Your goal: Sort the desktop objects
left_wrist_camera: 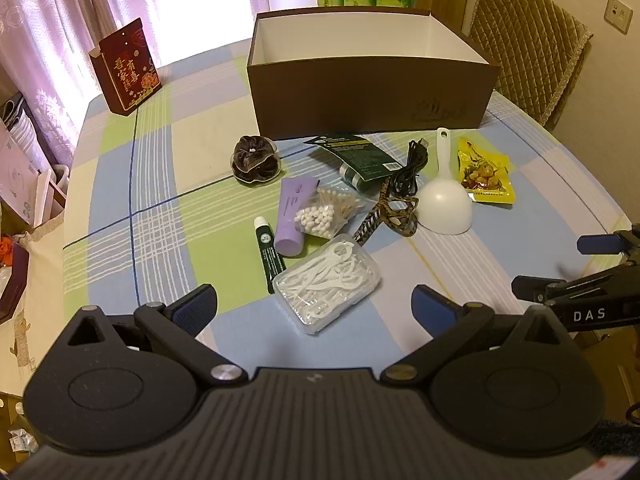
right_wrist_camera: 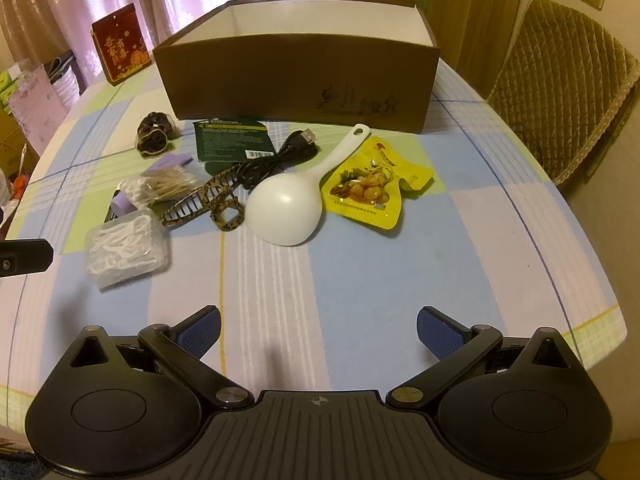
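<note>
— Nearest the left gripper [left_wrist_camera: 314,306] is the floss box [left_wrist_camera: 326,282], a clear case of white picks lying just ahead of the fingers [left_wrist_camera: 196,306]. Those fingers are spread wide with nothing between them.

— And the right gripper [right_wrist_camera: 319,330]?

— Same: fingers [right_wrist_camera: 438,330] spread wide, holding nothing, hovering over bare checked tabletop [right_wrist_camera: 400,272]. Closest to it is the white scoop [right_wrist_camera: 286,210], bowl down, handle pointing toward the brown box [right_wrist_camera: 296,84].

— Where's everything else?

— All clustered in front of that box. Touching the floss box are a small green tube [left_wrist_camera: 269,254] and a purple tube [left_wrist_camera: 292,218]; a bag of cotton swabs [left_wrist_camera: 324,212] lies across the purple one. A leopard-print hair clip [left_wrist_camera: 390,216] sits between the swabs and the scoop. Behind it, a coiled black cable [left_wrist_camera: 408,172] and a dark green packet [left_wrist_camera: 356,156]. A yellow snack pouch [left_wrist_camera: 486,172] lies just right of the scoop. A dark scrunchie [left_wrist_camera: 256,158] is off to the left, apart from the rest.

— Is the box open?

— Yes, no lid, white inside; what shows of the interior is empty. A red carton [left_wrist_camera: 128,68] stands well to its left, and a quilted chair [left_wrist_camera: 528,48] stands behind on the right.
</note>
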The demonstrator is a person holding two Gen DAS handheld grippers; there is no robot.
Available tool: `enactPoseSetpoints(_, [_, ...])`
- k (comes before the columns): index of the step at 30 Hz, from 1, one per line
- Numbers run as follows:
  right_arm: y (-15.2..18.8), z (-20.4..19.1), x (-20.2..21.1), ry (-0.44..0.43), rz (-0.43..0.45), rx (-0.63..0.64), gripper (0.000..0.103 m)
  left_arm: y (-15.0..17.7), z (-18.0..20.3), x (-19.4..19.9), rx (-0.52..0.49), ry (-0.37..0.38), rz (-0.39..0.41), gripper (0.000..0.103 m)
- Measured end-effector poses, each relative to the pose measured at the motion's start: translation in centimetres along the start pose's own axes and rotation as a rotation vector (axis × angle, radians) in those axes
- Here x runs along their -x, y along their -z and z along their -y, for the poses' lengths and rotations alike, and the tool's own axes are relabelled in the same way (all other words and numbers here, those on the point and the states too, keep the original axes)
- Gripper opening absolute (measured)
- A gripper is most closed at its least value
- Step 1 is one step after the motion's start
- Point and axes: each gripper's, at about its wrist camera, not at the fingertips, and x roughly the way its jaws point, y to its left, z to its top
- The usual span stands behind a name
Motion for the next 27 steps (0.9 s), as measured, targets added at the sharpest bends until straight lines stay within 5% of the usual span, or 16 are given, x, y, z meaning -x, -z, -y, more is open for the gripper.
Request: enactPoseSetpoints(27, [-0.79, -0.22, -0.71, 0.0, -0.008, 0.018, 0.101, -0.45, -0.35, -0.63, 0.009, 0.005, -0.002, 0.102])
